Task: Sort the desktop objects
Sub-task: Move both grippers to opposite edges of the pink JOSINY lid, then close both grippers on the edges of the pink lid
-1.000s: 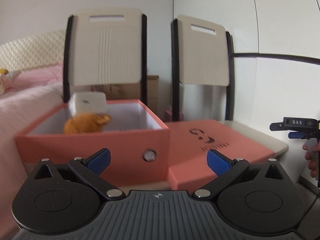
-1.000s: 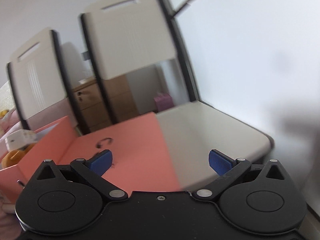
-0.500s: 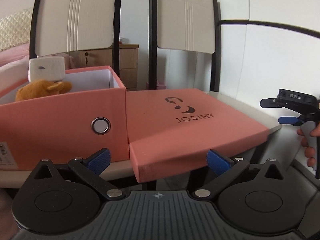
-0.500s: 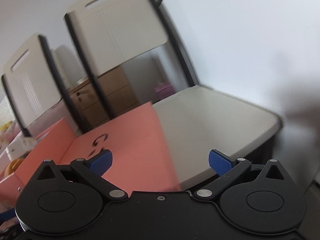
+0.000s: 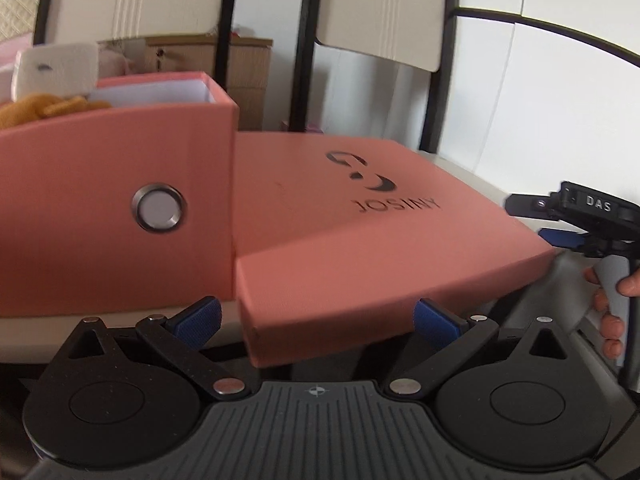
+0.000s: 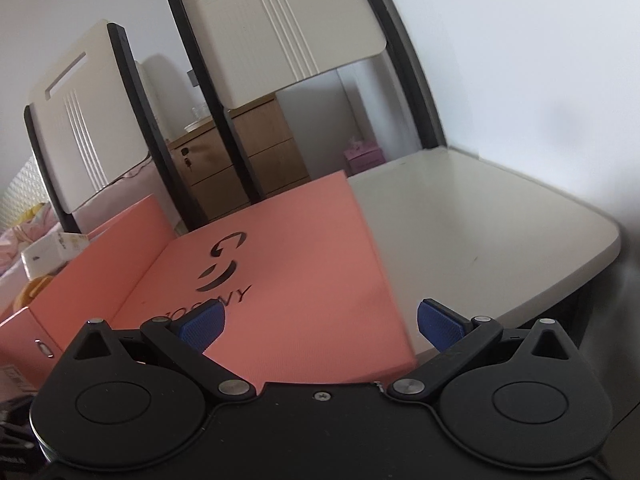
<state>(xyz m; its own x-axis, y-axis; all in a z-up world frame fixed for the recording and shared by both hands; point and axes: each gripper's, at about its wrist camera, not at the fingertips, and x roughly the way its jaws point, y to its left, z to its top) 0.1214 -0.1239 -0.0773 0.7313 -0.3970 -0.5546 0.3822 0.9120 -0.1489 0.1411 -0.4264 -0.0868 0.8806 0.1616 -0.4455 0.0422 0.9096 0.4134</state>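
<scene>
Seemingly the sorting is nearly done: a toy point(image 5: 40, 110) and carton point(image 5: 56, 66) sit in the box point(image 5: 112, 216), its lid point(image 5: 360, 216) lies beside it, unfitted, and 2 grippers, left point(image 5: 316, 318) and right point(image 6: 320, 322), gape empty.

Two cream plastic chairs with black metal frames, one on the left point(image 6: 76, 120) and one on the right point(image 6: 280, 28), stand side by side against a plain white wall point(image 6: 520, 40). Behind them, seen through the gaps under the backrests, is a brown wooden drawer cabinet point(image 6: 244, 152), with a small pink box point(image 6: 362, 158) just beside it on the floor.
</scene>
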